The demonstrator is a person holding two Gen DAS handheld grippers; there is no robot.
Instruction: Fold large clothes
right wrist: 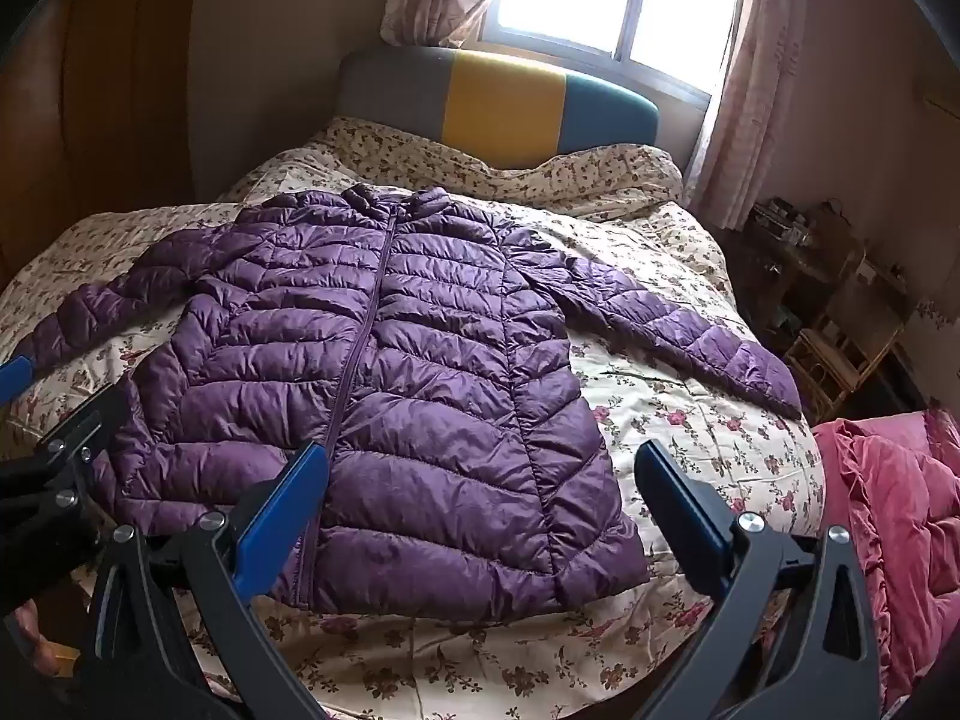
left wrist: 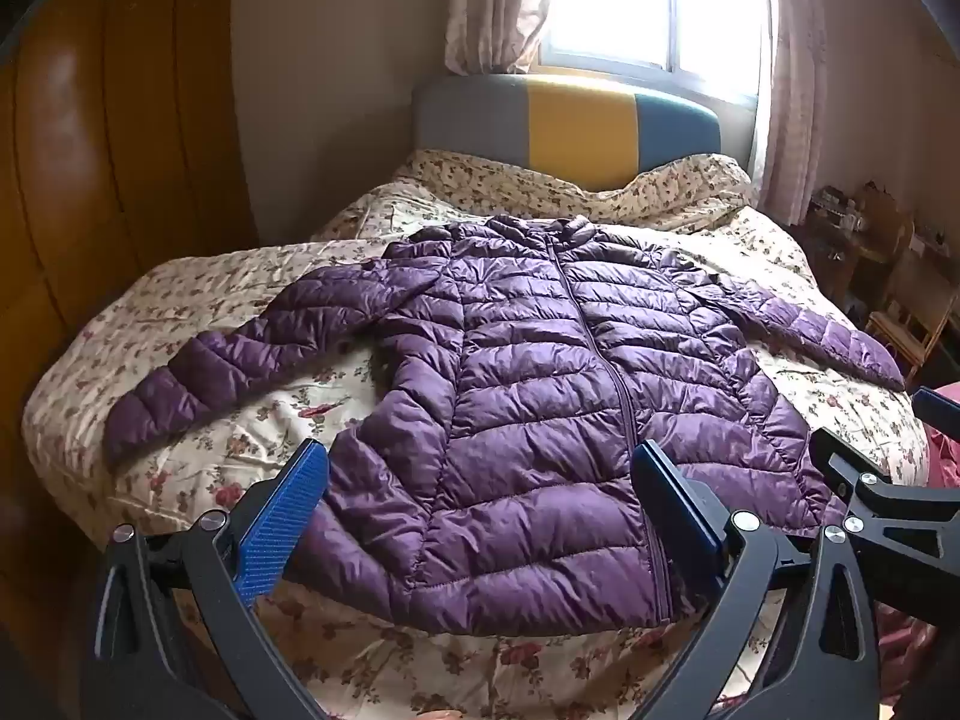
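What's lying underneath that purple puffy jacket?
The purple jacket lies spread flat, zipped, on a floral quilt that covers the bed. The quilt shows all around it; whatever lies directly beneath the jacket's body is hidden.

The window (left wrist: 630, 0) is blown out — nothing shows beyond it. The shelf clutter (left wrist: 852, 222) is too small to identify, and the pink blanket (right wrist: 900, 510) runs off the right edge.

No legible text, labels, brands or numbers anywhere in either view.
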